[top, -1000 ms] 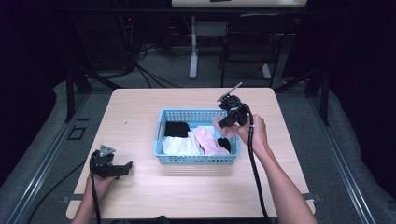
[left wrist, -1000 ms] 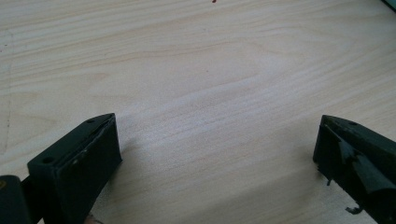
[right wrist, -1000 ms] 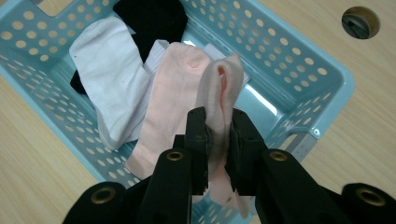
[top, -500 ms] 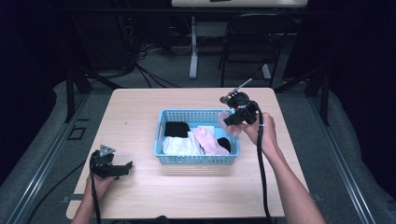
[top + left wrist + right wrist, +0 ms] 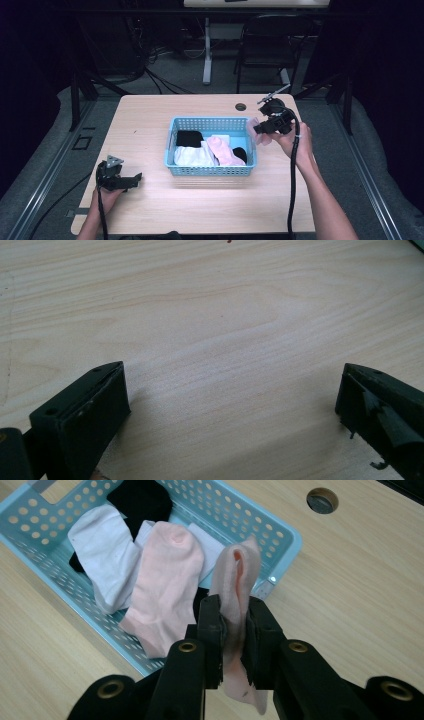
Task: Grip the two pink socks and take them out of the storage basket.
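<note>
Dim room, cables and a chair beyond a light wood table (image 5: 150, 125); blue perforated basket (image 5: 172, 150) at its centre. We note the right gripper (image 5: 234, 630) clamped on a pink sock (image 5: 235, 580), holding it up just past the basket's right rim, over the table. The left gripper (image 5: 230, 405) rests at the near left edge, jaws spread wide with nothing between them, bare wood below. We judge the work to be taking socks out of the basket: one is lifted clear but not yet set down, and none lie on the table so far. In the basket: a second pink sock (image 5: 165, 590), white socks (image 5: 105, 550) and black socks (image 5: 142, 500), loosely overlapping. Most of the emptying appears left.
</note>
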`<state>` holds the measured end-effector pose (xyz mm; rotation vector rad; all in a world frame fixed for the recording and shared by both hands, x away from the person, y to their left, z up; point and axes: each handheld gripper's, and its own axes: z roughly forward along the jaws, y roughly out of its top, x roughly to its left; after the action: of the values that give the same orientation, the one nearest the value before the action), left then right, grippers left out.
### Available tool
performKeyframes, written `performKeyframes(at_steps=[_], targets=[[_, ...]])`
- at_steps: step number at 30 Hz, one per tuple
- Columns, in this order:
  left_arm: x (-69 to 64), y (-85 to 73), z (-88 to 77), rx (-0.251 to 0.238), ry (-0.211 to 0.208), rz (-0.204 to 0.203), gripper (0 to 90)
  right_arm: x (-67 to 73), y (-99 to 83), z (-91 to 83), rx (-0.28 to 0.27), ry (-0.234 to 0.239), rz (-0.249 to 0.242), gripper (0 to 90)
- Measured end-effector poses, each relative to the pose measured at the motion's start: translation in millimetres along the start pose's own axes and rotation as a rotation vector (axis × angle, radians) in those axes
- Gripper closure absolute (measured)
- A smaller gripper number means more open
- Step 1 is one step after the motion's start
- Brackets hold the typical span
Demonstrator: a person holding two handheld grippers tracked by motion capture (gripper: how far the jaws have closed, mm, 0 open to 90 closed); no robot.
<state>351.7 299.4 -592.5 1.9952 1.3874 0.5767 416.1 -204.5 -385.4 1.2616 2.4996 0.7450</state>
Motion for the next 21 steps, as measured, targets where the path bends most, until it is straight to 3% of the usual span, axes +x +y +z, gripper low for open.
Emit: performKeyframes(at_steps=[21], targets=[[-0.1,0.0,0.0,0.000,0.001,-0.001,0.7,-38.2,-41.7,-20.6,-0.019,-0.039,0.090,79.4]])
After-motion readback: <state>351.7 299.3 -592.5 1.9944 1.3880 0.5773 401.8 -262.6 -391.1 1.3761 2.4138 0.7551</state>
